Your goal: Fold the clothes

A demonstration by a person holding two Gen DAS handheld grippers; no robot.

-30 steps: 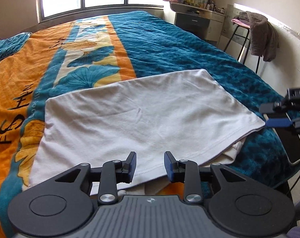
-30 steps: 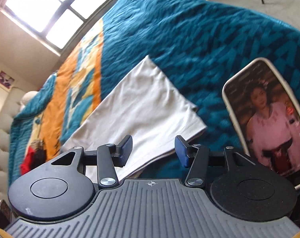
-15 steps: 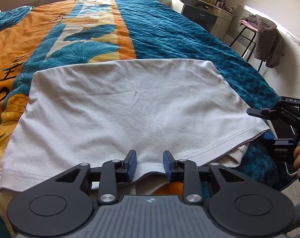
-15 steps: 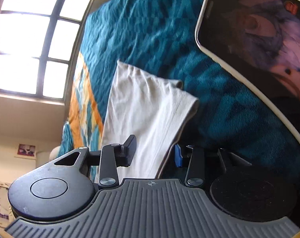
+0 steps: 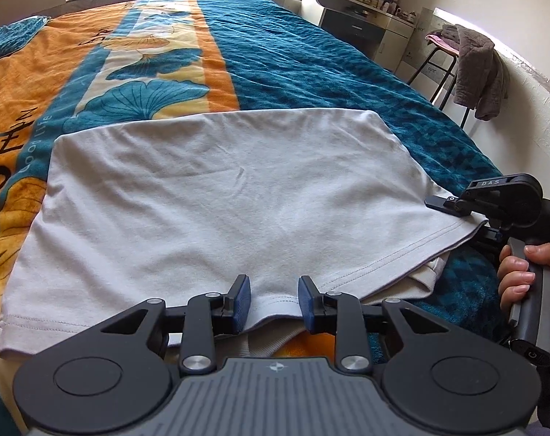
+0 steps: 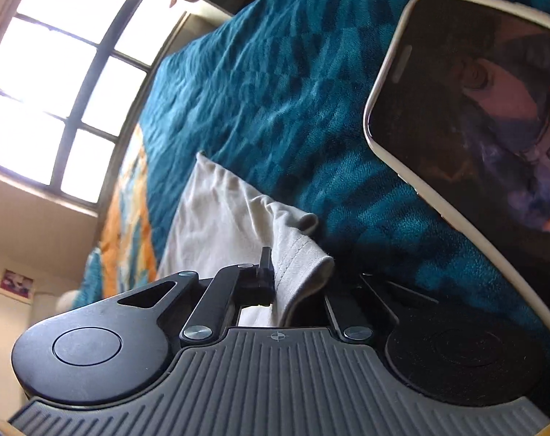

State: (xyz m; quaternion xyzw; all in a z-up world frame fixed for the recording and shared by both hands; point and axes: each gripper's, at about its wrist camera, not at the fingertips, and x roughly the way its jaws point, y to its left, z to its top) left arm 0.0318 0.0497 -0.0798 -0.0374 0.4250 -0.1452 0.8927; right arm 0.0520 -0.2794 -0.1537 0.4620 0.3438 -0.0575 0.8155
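Shirt hem btwn left gripper; right gripper pinches corner.

The left gripper points downward, its blue pads parted with the white shirt hem between them. The right gripper is rolled on its side, jaws clamped on the shirt's corner. A hand grips its handle.

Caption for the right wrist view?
Right gripper shut on the white shirt's hemmed corner, phone lying on the teal blanket.
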